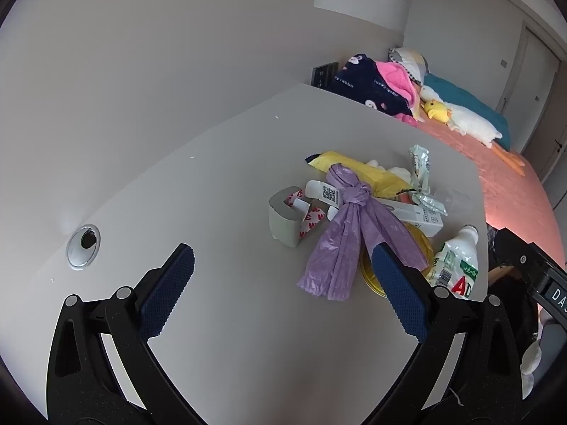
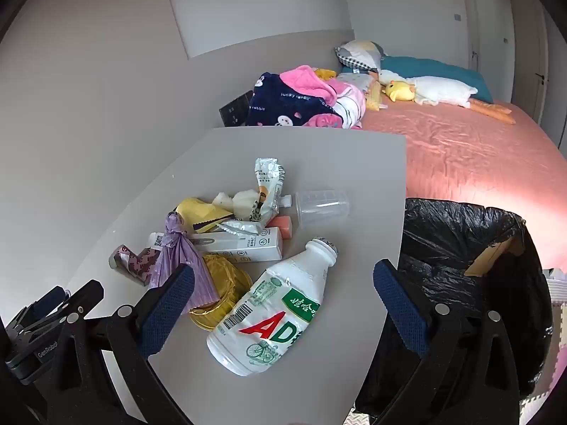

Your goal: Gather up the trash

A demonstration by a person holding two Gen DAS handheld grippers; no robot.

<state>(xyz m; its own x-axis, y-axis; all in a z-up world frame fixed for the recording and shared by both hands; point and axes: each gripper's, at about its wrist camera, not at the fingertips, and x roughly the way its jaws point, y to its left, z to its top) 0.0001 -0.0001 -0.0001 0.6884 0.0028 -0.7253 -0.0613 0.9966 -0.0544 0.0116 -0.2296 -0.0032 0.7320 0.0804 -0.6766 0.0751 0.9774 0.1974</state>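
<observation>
trash (image 2: pixel 234 244): all piled mid-table (image 1: pixel 177 194), nothing binned yet
bin (image 2: pixel 460 248): black-lined, just off the table's right edge
my grippers: left (image 1: pixel 283 283) and right (image 2: pixel 283 290) both wide apart, empty
risk: bottle (image 2: pixel 273 308) probably rolls off if I nudge it
</observation>
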